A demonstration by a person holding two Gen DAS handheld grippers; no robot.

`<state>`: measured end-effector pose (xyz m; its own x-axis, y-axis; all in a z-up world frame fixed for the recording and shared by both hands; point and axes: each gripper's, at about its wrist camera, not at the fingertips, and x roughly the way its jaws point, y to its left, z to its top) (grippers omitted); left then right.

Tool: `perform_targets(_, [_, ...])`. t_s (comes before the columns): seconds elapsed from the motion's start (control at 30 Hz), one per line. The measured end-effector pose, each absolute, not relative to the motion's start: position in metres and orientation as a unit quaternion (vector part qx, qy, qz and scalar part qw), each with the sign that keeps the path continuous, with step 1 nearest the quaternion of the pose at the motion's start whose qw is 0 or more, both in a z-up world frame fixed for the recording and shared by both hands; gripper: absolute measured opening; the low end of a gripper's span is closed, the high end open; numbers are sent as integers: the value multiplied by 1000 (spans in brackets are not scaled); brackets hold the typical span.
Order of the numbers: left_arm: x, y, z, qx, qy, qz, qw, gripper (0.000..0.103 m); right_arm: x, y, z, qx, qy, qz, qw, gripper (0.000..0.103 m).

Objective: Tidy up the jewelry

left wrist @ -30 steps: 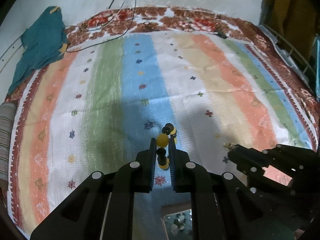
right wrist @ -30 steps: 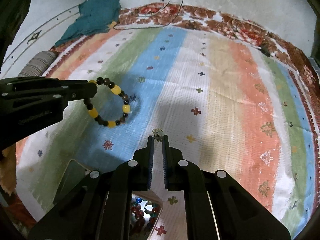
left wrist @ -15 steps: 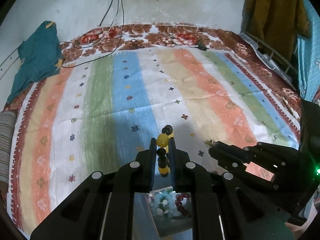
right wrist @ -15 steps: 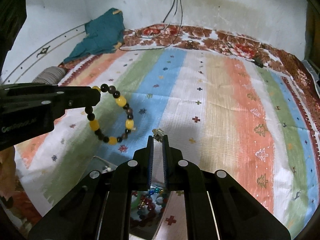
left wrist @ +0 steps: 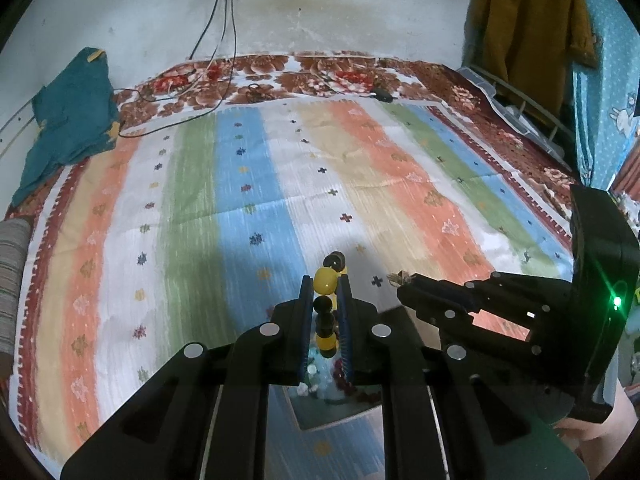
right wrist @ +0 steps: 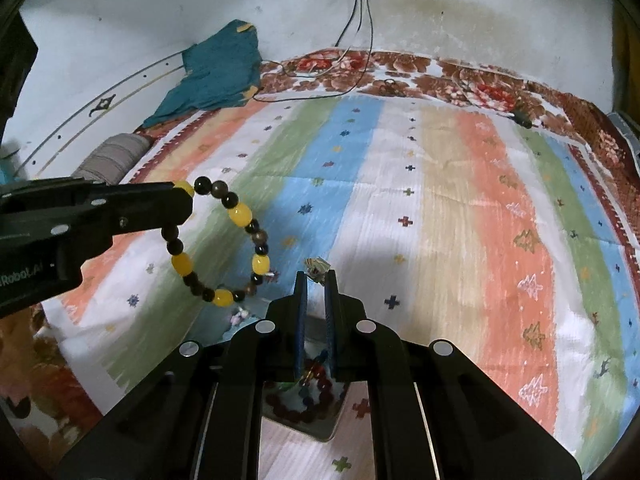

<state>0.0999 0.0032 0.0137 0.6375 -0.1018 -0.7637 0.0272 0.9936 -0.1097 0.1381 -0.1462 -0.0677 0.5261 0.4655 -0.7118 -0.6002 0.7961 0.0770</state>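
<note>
A bracelet (left wrist: 325, 282) of yellow and dark beads is pinched between the pads of my left gripper (left wrist: 325, 279), which is shut on it. From the right wrist view the bracelet (right wrist: 239, 213) hangs as a full loop from the left gripper (right wrist: 182, 205), above the bedspread. My right gripper (right wrist: 316, 277) is shut on a small gold-coloured jewellery piece (right wrist: 317, 266) that pokes out past its tips. The right gripper (left wrist: 404, 285) sits just right of the left one. Below both lies an open jewellery box (left wrist: 304, 420) with beaded pieces inside, largely hidden by the fingers.
A striped bedspread (left wrist: 240, 184) covers the bed. A teal cloth (left wrist: 68, 120) lies at the far left corner, and cables (left wrist: 224, 20) trail down the wall. A brown garment (left wrist: 528, 20) hangs at the right. A striped bolster (right wrist: 112, 156) rests at the left edge.
Both grippers rose and drew back over the bed, each keeping its piece. More of the wall came into view, and the jewellery box came further into view under the fingers.
</note>
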Motion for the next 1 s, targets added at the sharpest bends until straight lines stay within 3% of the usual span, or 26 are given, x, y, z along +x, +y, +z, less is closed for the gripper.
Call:
perform_targets(0.2, [88, 10, 8, -72, 434, -30, 897, 13, 129, -146, -76, -92, 394, 311, 860, 13])
perform_targets(0.3, [85, 13, 5, -74, 438, -22, 896, 18, 126, -149, -76, -87, 395, 306, 862, 38])
perform_targets(0.37, [81, 15, 4, -75, 439, -19, 895, 21, 122, -153, -74, -84, 391, 305, 864, 39])
perform_targets(0.43, [75, 16, 4, -71, 439, -16, 895, 32, 119, -156, -73, -83, 390, 302, 866, 42])
perform_targets(0.53, [68, 15, 4, -62, 439, -16, 896, 39, 114, -160, -72, -85, 385, 297, 870, 46])
perform_targets(0.6, [64, 15, 4, -62, 438, -17, 897, 48, 111, -163, -71, -84, 381, 294, 872, 54])
perform_targets(1.0, [32, 11, 6, -51, 430, -37, 900, 77, 92, -183, -60, -78, 362, 294, 881, 77])
